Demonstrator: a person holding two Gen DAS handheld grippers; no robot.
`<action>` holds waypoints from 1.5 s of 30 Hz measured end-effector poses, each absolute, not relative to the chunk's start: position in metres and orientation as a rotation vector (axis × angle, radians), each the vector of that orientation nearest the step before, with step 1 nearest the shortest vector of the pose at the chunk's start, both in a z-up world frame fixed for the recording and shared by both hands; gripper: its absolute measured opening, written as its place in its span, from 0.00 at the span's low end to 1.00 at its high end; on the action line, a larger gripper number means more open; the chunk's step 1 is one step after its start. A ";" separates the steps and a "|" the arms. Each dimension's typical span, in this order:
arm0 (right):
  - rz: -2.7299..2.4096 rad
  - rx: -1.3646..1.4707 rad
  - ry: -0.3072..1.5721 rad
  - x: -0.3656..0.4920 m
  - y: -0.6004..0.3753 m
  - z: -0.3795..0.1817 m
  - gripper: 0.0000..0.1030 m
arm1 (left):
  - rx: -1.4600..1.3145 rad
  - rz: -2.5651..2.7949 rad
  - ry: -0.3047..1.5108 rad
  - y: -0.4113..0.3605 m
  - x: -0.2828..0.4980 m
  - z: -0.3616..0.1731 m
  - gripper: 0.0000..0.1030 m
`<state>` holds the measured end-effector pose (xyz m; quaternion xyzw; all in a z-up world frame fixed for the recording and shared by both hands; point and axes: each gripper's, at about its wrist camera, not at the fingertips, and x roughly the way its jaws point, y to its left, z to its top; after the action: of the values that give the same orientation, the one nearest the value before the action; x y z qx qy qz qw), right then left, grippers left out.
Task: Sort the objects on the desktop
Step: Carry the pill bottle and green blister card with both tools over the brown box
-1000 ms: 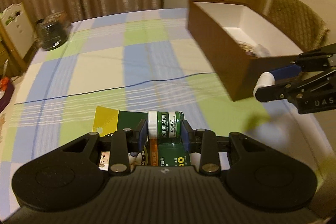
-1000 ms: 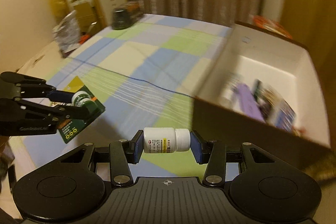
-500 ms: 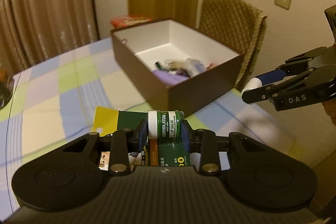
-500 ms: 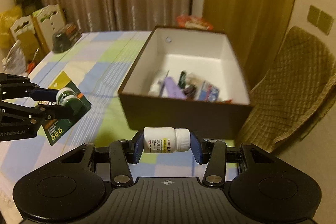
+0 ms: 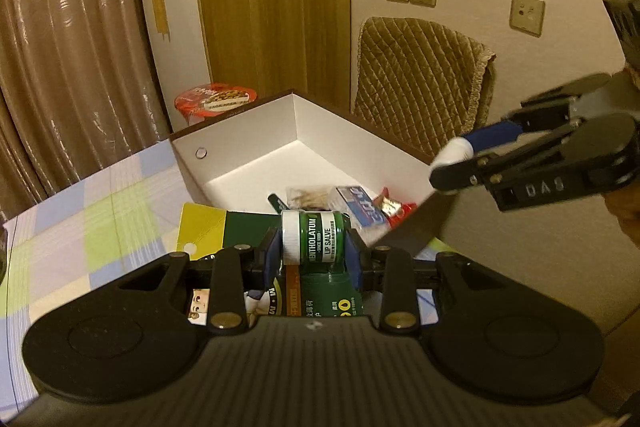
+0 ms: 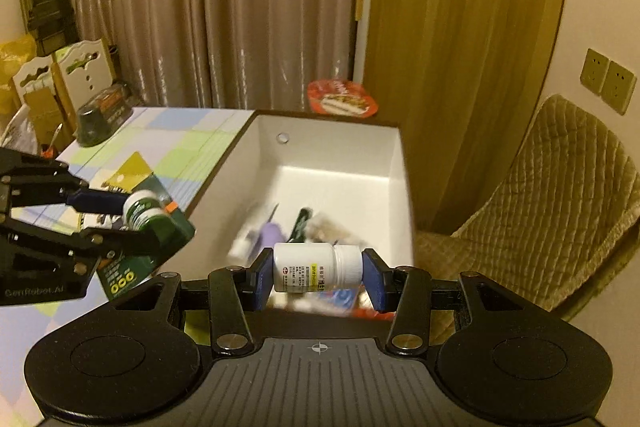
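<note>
Two handheld grippers are held above a table covered with a blue, green and cream checked cloth, close to an open box that is brown outside and white inside.

The left gripper pinches a small green lip-salve jar with a white cap, lying sideways between blue pads. The jar is still fixed to its green and yellow backing card, which hangs below and behind the fingers. In the right wrist view this jar and card hang over the tablecloth, just beside the box's left wall.

The right gripper pinches a white pill bottle with a white cap, also lying sideways, its ends pressed against blue pads. The bottle hangs over the near end of the box, above the things already inside.

Inside the box, at its near end, lie a purple item, a dark pen-like item and some packets; several are blurred. The far end of the box floor is bare white.

Behind the box stands a red-lidded noodle cup. A chair with a quilted tan cover stands to the right, with brown curtains behind the table.
</note>
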<state>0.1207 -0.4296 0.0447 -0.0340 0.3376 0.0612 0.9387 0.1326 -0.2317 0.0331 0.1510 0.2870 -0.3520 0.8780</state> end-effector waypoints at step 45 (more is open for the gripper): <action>0.187 -0.140 0.776 0.204 -0.453 -0.014 0.44 | 0.550 -0.794 0.687 -0.342 0.282 -0.028 0.52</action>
<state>0.2038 -0.4530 -0.0144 -0.0683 0.3776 0.0912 0.9189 0.2817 -0.3419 -0.0280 0.2594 0.3236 -0.3740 0.8295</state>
